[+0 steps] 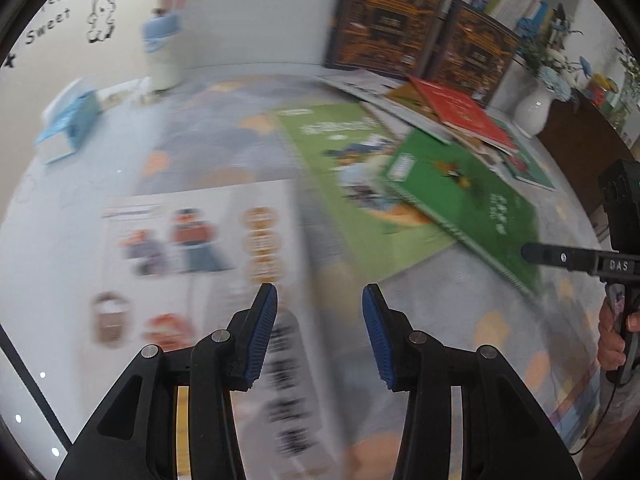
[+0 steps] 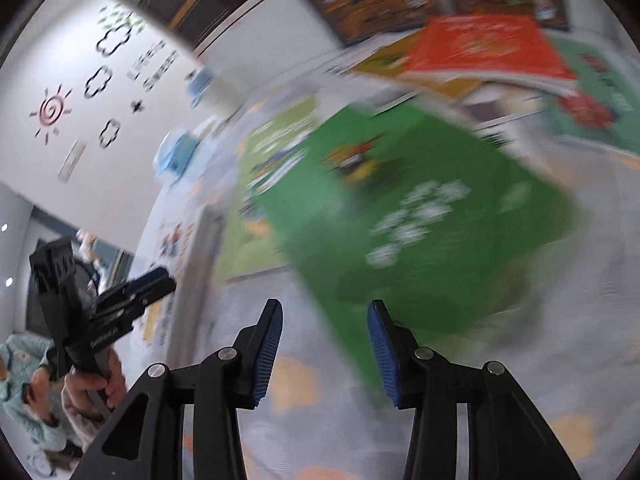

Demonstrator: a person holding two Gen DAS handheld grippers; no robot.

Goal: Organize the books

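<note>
Several books lie scattered on a patterned mat. A white picture book (image 1: 200, 264) lies just ahead of my left gripper (image 1: 320, 300), which is open and empty above it. A green spiral-bound book (image 1: 468, 196) lies tilted on a light green book (image 1: 340, 160). In the right wrist view the green spiral book (image 2: 420, 216) is just ahead of my right gripper (image 2: 325, 316), which is open and empty. A red book (image 1: 464, 114) tops a messy pile behind; it also shows in the right wrist view (image 2: 480, 46). Both views are blurred.
Two dark books (image 1: 384, 24) stand against a white shelf at the back. A white vase (image 1: 534, 108) with flowers stands at the right beside a dark cabinet. A blue-white bin (image 1: 162, 52) and a blue box (image 1: 68, 128) sit at the left. The right gripper shows in the left wrist view (image 1: 532, 252).
</note>
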